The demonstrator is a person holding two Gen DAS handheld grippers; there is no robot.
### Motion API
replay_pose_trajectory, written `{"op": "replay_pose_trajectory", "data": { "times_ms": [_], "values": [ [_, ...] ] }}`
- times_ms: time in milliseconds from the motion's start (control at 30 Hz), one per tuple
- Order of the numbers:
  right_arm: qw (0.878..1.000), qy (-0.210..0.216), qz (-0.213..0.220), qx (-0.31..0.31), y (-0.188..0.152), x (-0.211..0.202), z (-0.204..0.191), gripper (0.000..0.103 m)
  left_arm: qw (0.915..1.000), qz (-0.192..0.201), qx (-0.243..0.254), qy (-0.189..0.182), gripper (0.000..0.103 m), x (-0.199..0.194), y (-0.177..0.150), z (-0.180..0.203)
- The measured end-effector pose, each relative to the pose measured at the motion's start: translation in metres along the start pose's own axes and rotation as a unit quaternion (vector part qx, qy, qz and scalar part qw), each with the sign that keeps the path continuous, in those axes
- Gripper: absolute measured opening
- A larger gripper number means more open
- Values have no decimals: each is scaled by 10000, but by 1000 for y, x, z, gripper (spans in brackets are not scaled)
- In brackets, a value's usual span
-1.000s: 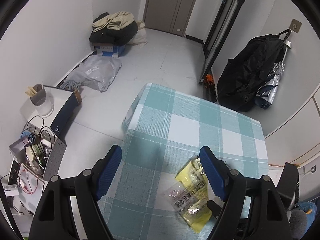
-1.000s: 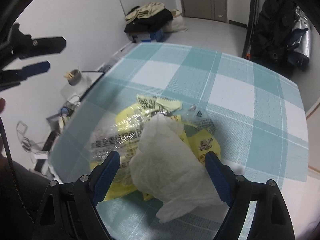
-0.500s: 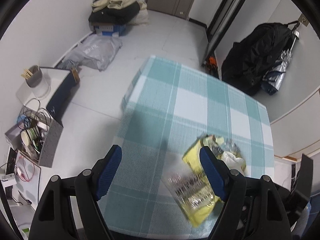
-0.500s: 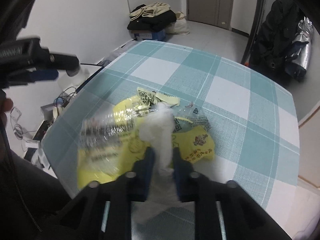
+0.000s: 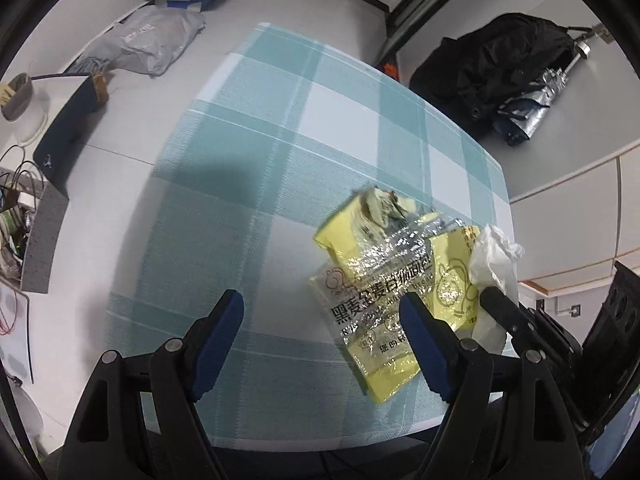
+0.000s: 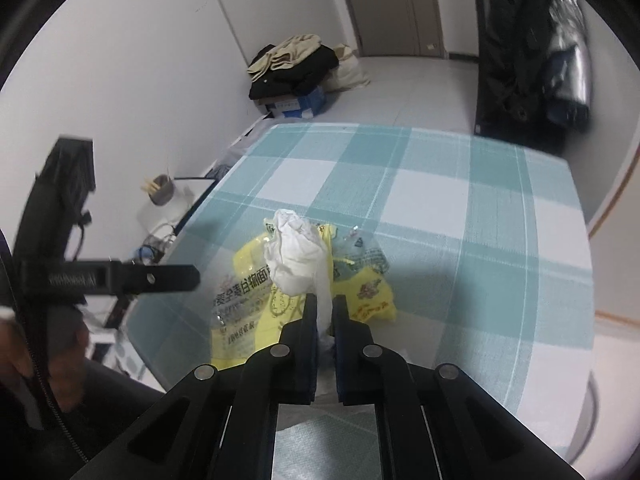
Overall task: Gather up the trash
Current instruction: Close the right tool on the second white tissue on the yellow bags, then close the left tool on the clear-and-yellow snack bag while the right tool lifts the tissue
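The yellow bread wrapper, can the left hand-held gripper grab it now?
Probably yes. The left hand-held gripper is open and empty, and the yellow bread wrapper lies uncovered just ahead of its right finger. The right hand-held gripper only pinches the white tissue beside it.

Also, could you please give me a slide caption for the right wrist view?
Right gripper shut on a crumpled white tissue above yellow snack wrappers on the checked tablecloth.

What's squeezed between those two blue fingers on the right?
A crumpled white tissue, pinched by the right gripper above the yellow wrapper; the right wrist view shows it.
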State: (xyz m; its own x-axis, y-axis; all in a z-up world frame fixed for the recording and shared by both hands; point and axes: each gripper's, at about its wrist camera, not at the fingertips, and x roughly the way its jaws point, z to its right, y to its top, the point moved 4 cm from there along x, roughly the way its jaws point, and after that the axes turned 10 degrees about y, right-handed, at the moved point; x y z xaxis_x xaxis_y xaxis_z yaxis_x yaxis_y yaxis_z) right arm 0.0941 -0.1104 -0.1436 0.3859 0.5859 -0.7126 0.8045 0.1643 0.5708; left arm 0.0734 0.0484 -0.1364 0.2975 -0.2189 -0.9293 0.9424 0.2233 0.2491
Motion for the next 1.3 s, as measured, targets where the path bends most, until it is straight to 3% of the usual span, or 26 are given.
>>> {"op": "replay_pose_trajectory", "data": {
  "times_ms": [200, 333, 500, 667, 767, 1067, 1233, 1300],
  "values": [
    [9980, 413, 61, 483, -1, -10, 11, 6, 9992, -161, 111, -355, 77, 6, -7, 14],
    [9967, 549, 187, 573, 0, -19, 13, 6, 9987, -335, 88, -369, 77, 12, -10, 15],
    [9983, 156, -112, 555, -6, -11, 20, 15, 9992, -317, 76, -210, 77, 14, -12, 12],
    [9975, -166, -404, 559, -17, -6, 29, 17, 9995, -264, 51, -186, 77, 12, -10, 13],
    [9971, -164, -421, 604, -22, -10, 34, 34, 9997, -214, 5, -154, 77, 10, -7, 12],
    [9957, -111, -496, 775, -32, -19, 45, 38, 9994, -244, 53, -239, 77, 10, -9, 19],
    [9965, -69, -667, 496, -38, -13, 34, 38, 9988, -262, 184, -366, 77, 10, -11, 28],
    [9965, -160, -728, 380, -40, -12, 31, 31, 9985, -294, 163, -432, 77, 11, -11, 29]
  ]
}}
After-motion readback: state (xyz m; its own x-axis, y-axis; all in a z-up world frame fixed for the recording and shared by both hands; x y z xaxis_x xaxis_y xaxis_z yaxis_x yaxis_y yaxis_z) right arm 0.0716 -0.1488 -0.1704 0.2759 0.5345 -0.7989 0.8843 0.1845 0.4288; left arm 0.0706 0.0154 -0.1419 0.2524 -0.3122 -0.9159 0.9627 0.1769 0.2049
